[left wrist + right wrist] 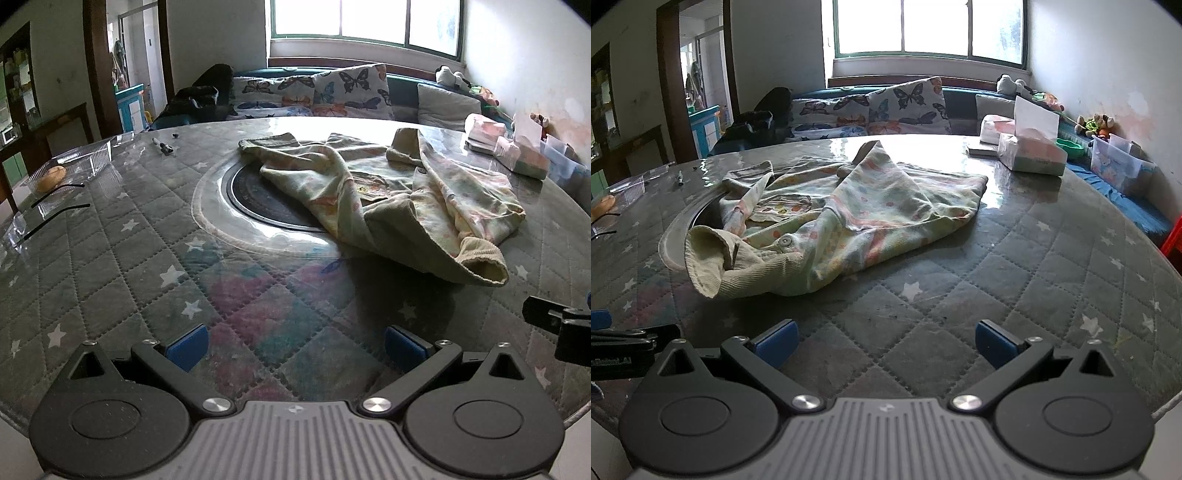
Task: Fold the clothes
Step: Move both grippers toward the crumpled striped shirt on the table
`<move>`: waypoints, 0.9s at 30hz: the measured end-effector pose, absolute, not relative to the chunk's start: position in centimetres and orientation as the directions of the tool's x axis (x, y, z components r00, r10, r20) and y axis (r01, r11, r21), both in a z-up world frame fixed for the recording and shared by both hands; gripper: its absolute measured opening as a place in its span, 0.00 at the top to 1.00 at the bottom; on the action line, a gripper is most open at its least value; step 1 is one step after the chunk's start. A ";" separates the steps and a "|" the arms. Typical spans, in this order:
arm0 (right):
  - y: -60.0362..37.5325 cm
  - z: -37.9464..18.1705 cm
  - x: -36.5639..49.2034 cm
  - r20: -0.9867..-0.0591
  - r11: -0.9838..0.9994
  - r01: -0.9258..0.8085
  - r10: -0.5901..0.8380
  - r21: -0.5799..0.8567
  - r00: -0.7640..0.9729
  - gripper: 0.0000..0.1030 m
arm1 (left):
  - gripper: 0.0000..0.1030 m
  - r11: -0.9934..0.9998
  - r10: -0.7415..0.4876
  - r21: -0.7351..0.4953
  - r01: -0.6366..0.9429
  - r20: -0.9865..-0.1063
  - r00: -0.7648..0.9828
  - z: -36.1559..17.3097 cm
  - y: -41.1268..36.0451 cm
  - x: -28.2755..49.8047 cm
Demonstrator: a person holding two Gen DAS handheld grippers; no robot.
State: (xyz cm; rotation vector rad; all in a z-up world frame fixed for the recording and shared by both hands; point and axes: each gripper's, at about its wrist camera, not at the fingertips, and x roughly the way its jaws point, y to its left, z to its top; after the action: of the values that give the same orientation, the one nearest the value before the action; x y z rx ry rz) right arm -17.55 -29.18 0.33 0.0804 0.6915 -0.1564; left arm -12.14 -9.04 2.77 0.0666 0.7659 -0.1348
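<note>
A crumpled pale printed garment (pixel 388 192) with ribbed cuffs lies on the round table, partly over a dark round inset (pixel 255 195). In the right wrist view the same garment (pixel 849 218) sits ahead and to the left, one ribbed cuff (pixel 713 266) nearest. My left gripper (pixel 293 349) hovers open over the quilted cover, short of the garment, nothing between its blue pads (pixel 186 347). My right gripper (pixel 884 345) is likewise open and empty, near the table's front edge. Each gripper shows at the edge of the other's view.
Tissue packs (pixel 1030 151) and a flat box stand at the table's far right. A clear plastic tray (pixel 70 170) with a bun and a marker (pixel 162 146) lie at the far left. A cushioned bench (pixel 314 92) runs under the window.
</note>
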 end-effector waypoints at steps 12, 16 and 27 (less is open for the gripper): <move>-29.0 0.2 -16.0 -0.665 0.988 0.153 -0.102 0.019 0.740 0.00 | 0.00 0.988 -0.108 -0.002 0.154 -0.720 0.685 2.7 -9.2 -10.3; -29.4 0.0 -15.3 -0.675 0.987 0.156 -0.101 0.022 0.731 0.01 | 0.00 0.989 -0.106 -0.006 0.148 -0.727 0.678 2.7 -9.1 -9.7; -30.4 0.5 -13.1 -0.677 0.987 0.154 -0.089 0.037 0.731 0.06 | 0.00 0.996 -0.063 0.003 0.093 -0.716 0.695 3.8 -7.3 -7.3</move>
State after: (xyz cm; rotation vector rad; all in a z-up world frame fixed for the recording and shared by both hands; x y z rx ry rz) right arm -13.10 -30.37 0.49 0.0926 0.7398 -0.1340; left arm -7.26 -7.30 3.85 0.0406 0.7978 -0.0871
